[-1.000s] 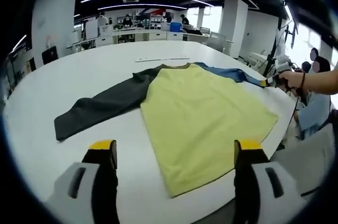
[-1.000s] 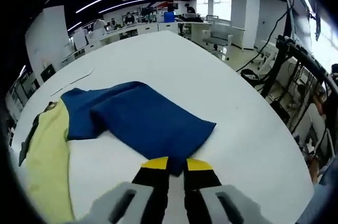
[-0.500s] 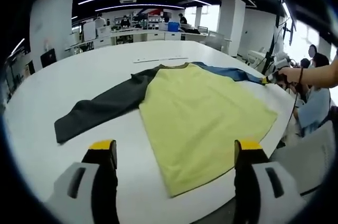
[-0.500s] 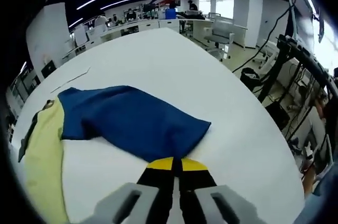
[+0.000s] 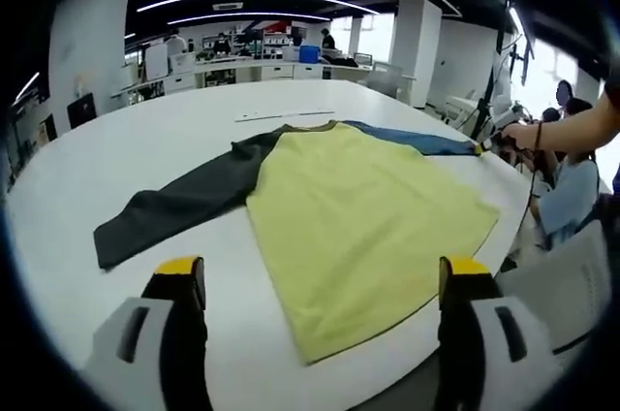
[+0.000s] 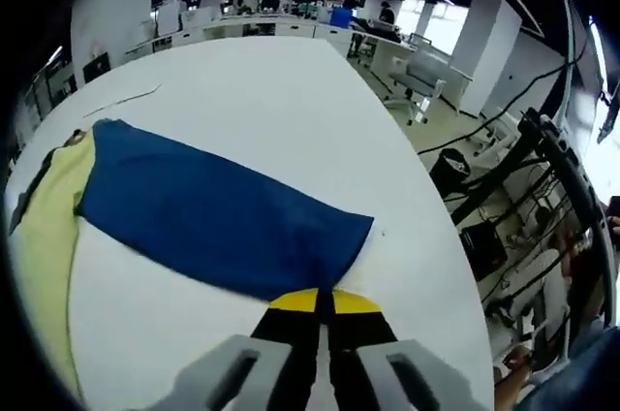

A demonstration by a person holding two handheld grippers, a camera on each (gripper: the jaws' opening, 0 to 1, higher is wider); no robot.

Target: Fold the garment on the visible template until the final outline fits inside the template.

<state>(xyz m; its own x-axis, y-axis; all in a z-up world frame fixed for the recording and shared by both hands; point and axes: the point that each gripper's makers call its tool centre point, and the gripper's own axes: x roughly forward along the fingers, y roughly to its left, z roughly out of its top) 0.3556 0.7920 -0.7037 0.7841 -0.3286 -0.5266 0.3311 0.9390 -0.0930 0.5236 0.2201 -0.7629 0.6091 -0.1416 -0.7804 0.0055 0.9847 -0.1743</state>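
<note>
My left tongs (image 5: 320, 280) hang above the near edge of the white table (image 5: 116, 154), jaws wide apart with nothing between them. Ahead of them the shirt (image 5: 363, 212) lies flat on the table: a yellow body spread toward me, its hem near the table edge, a dark grey sleeve (image 5: 184, 207) stretched out to the left, and a blue sleeve (image 5: 417, 142) running off to the right. At the end of that blue sleeve, in the left gripper view, my right tongs (image 5: 484, 146) sit at the cuff with my hand (image 5: 523, 135) behind them.

In the right gripper view, my right tongs (image 6: 316, 301) are pressed together on the cuff end of the blue sleeve (image 6: 213, 217), the yellow tips touching with cloth pinched between them. The sleeve lies straight and flat across the table (image 6: 252, 91) from the cuff to the yellow body (image 6: 39, 217) at the left. A thin pale strip (image 6: 121, 101) lies on the table beyond the shirt. I cannot make out any template outline on the table. Past the table edge on the right are a chair (image 6: 421, 77) and black cables (image 6: 513, 169) over the floor.
</note>
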